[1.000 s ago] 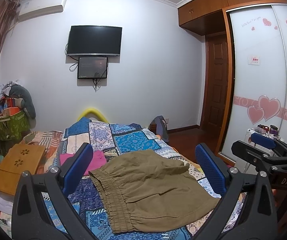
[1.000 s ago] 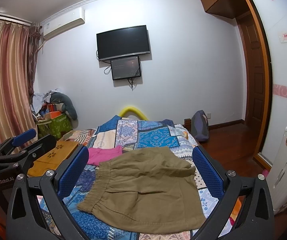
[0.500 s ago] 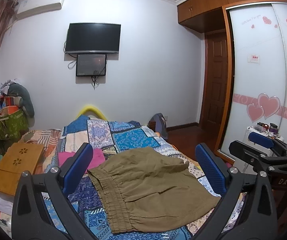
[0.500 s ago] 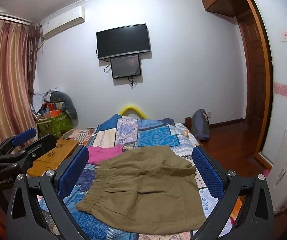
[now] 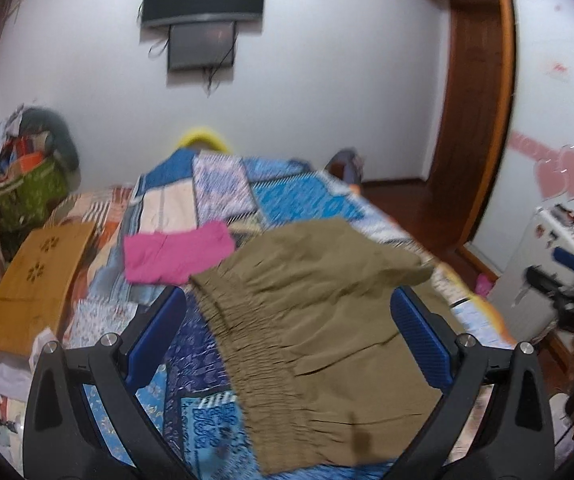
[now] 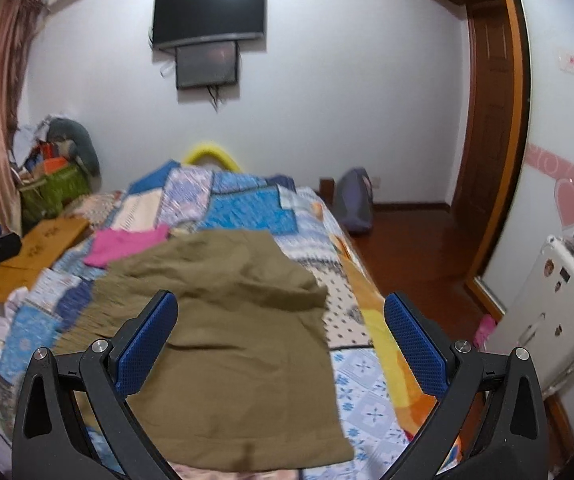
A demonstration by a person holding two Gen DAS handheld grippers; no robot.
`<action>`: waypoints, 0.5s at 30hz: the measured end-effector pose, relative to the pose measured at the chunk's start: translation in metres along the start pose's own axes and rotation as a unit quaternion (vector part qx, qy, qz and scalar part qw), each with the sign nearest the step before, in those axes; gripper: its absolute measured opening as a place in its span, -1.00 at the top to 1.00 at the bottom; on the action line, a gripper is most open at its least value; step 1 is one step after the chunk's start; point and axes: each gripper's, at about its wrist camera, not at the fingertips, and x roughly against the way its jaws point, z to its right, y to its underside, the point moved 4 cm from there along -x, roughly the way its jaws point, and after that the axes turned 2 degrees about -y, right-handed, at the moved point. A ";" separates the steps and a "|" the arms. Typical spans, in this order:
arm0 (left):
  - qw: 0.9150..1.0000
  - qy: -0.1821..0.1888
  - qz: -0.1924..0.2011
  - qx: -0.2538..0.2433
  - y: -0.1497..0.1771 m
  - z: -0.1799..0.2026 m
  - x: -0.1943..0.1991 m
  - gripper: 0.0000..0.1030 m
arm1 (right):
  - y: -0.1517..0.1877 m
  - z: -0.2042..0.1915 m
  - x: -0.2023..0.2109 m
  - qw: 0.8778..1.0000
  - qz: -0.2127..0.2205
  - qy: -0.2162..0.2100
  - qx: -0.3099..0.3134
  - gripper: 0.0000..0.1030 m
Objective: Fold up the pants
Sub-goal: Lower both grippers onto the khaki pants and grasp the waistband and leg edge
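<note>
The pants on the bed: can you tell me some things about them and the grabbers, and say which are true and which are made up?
1. The pants are olive-brown. True.
2. The left gripper is squeezing the pants. False: its jaws are wide open, holding nothing.
3. A pink cloth lies beside the pants' waistband. True.
4. The right gripper is shut. False: it is open too.
5. The pants are on the floor. False: they lie on the quilt on the bed.
</note>
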 end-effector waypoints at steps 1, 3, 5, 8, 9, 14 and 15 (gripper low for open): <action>1.000 -0.005 -0.009 -0.002 0.003 -0.003 -0.009 -1.00 | 0.002 0.004 -0.007 1.000 -0.007 0.001 0.001 -0.99; 0.999 -0.016 -0.037 -0.010 0.010 -0.010 -0.034 -1.00 | 0.006 0.011 -0.021 1.000 -0.027 0.005 0.002 -0.99; 0.998 -0.010 -0.067 -0.015 0.019 -0.015 -0.057 -1.00 | 0.011 0.017 -0.032 0.999 -0.043 0.001 0.002 -0.99; 0.994 -0.004 -0.111 -0.012 0.032 -0.023 -0.088 -1.00 | 0.017 0.025 -0.056 0.998 -0.065 -0.004 0.004 -0.99; 0.992 -0.003 -0.126 -0.011 0.035 -0.026 -0.099 -1.00 | 0.020 0.028 -0.065 0.997 -0.072 -0.007 0.008 -0.99; 0.985 -0.016 -0.169 -0.016 0.048 -0.035 -0.139 -1.00 | 0.027 0.035 -0.110 0.993 -0.117 -0.030 0.012 -0.75; 0.984 -0.014 -0.177 -0.017 0.050 -0.036 -0.147 -1.00 | 0.028 0.037 -0.120 0.991 -0.125 -0.038 0.008 -0.73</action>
